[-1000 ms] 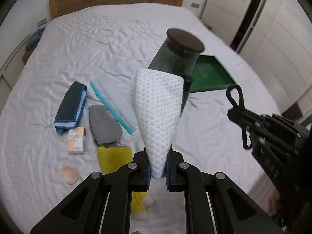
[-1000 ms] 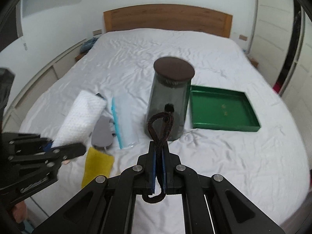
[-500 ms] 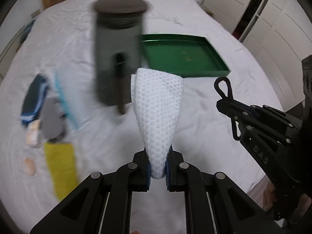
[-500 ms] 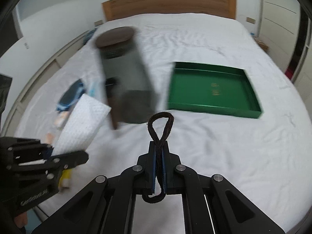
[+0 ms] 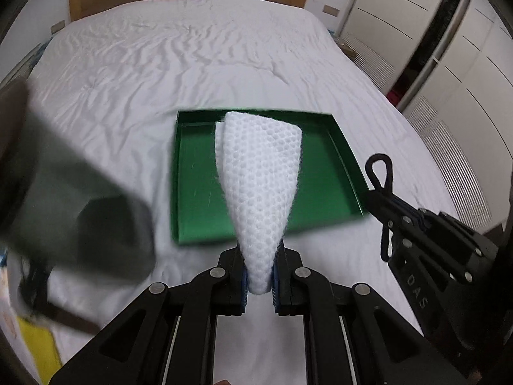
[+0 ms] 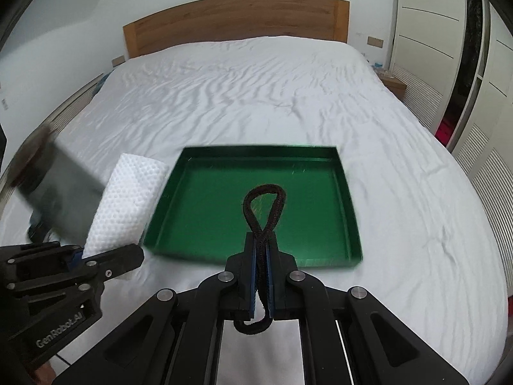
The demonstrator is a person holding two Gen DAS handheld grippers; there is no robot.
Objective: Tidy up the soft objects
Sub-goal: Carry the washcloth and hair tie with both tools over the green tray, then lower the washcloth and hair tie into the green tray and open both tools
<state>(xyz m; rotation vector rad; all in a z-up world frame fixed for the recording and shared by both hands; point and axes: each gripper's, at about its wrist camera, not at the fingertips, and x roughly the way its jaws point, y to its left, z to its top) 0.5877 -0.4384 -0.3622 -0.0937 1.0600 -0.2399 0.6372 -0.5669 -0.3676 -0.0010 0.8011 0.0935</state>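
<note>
My left gripper (image 5: 259,276) is shut on a white honeycomb-textured cloth (image 5: 261,179), which stands up from the jaws in front of a green tray (image 5: 195,192) on the white bed. My right gripper (image 6: 262,276) is shut on a dark brown hair tie (image 6: 263,205), whose loop sticks up over the same green tray (image 6: 205,215). In the left wrist view the right gripper (image 5: 383,197) hangs at the tray's right edge with the hair tie (image 5: 381,166) in it. The right wrist view has the left gripper (image 6: 105,258) and white cloth (image 6: 128,205) left of the tray.
A dark, smoky canister (image 5: 73,192) stands blurred at the left of the tray, also the canister (image 6: 54,189) in the right wrist view. A yellow cloth (image 5: 35,346) lies at the lower left. White wardrobe doors (image 5: 449,73) line the right side. A wooden headboard (image 6: 237,22) is behind.
Both grippers have swept to the right across the bed, from over the small items and canister to in front of the green tray. Each keeps its hold.
</note>
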